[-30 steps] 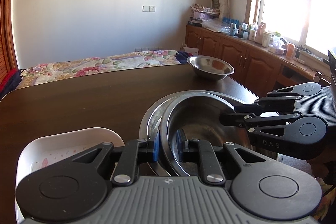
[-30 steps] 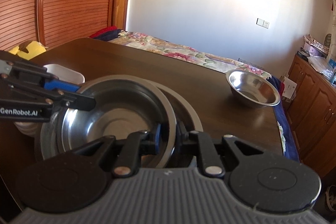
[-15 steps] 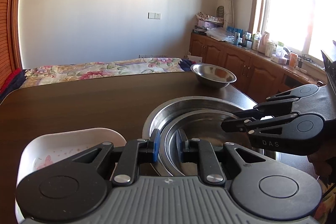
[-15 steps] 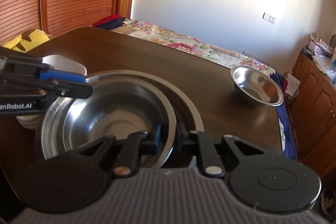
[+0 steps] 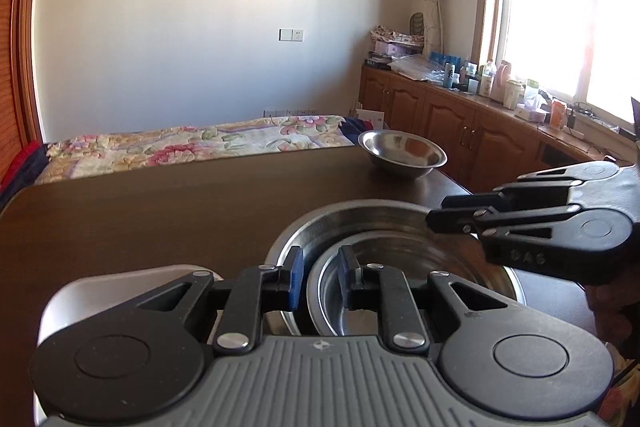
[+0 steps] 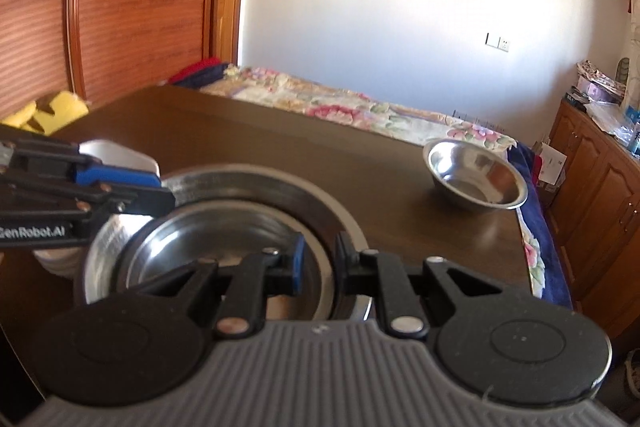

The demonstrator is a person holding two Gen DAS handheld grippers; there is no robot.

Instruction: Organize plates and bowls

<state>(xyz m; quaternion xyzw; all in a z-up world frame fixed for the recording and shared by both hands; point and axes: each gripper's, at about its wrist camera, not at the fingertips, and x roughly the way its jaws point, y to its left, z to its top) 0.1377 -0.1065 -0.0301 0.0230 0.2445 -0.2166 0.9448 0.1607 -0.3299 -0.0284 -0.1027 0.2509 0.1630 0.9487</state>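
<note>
A medium steel bowl (image 5: pixel 400 267) (image 6: pixel 224 251) sits nested inside a large steel bowl (image 5: pixel 360 223) (image 6: pixel 280 187) on the dark wooden table (image 5: pixel 160 219). My left gripper (image 5: pixel 320 275) straddles the near rim of the medium bowl, its jaws a little apart. My right gripper (image 6: pixel 320 259) straddles the opposite rim, jaws also a little apart; it shows in the left wrist view (image 5: pixel 436 215). A small steel bowl (image 5: pixel 402 154) (image 6: pixel 476 175) stands alone at the table's far right corner. White dishes (image 5: pixel 120 287) (image 6: pixel 120 155) sit left of the large bowl.
A bed with a floral cover (image 5: pixel 192 143) lies beyond the table. Wooden cabinets (image 5: pixel 460 131) with bottles run along the right under the window. Wooden sliding doors (image 6: pixel 120 7) stand at the left.
The medium bowl has come down into the large bowl and sits level. Both grippers' jaws have spread slightly off its rim.
</note>
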